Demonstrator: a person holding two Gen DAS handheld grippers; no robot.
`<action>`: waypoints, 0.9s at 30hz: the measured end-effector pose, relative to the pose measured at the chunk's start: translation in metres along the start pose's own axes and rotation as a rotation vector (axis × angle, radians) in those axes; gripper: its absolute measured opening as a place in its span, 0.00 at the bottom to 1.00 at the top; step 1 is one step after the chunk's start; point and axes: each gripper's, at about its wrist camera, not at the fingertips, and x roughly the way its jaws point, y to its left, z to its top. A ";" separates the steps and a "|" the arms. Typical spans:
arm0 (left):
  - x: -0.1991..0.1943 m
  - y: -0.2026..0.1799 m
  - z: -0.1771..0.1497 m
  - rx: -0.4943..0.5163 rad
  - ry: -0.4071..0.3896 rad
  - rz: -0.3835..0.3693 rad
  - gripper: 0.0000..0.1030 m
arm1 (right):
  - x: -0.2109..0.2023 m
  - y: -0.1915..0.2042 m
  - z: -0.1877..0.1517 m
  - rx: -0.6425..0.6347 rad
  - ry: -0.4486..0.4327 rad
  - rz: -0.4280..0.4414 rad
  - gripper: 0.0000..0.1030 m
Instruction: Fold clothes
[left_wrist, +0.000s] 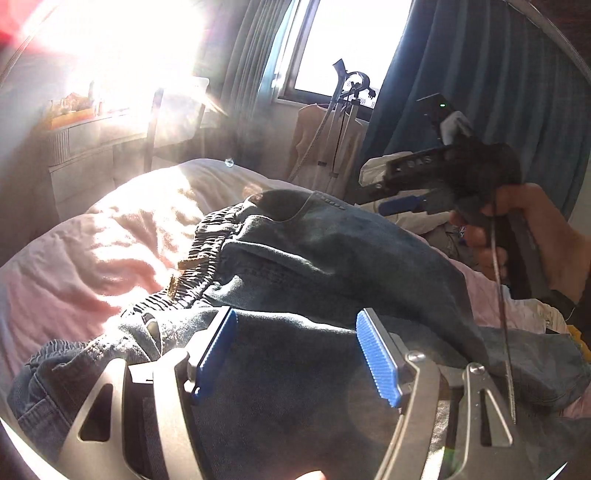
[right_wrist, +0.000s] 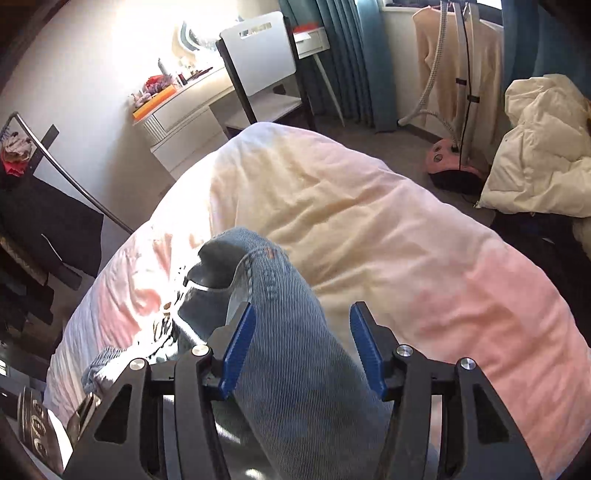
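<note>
My left gripper (left_wrist: 299, 354) sits low over a pair of blue jeans (left_wrist: 332, 266) heaped on the pink duvet (left_wrist: 92, 266), its blue pads spread apart with denim lying between them but not pinched. The elastic waistband (left_wrist: 207, 243) bunches up at about ten o'clock from those pads, and the rest of the cloth humps away toward two o'clock, where my right hand (left_wrist: 535, 236) holds the other tool above the bed.

My right gripper (right_wrist: 303, 347) is likewise spread wide; a denim leg runs up between its pads toward eleven o'clock, ending in a raised, rolled edge (right_wrist: 236, 254) (hem or pocket mouth, I cannot tell which), and neither pad bites on it.

As for progress: the jeans lie crumpled, with loose ridges and no flat, squared layers, so I judge them not yet a folded stack. Whether some halving is already in them the rumpled cloth hides. Smoothing and squaring seem left
</note>
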 end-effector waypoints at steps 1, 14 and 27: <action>0.004 0.002 -0.002 -0.003 0.008 -0.008 0.67 | 0.011 0.005 0.004 -0.009 0.004 -0.006 0.52; 0.007 0.020 -0.003 -0.093 0.011 -0.055 0.67 | 0.028 0.051 0.028 -0.264 -0.199 -0.293 0.04; 0.014 0.016 -0.008 -0.065 0.017 -0.023 0.67 | 0.005 0.002 -0.027 -0.074 -0.284 -0.168 0.39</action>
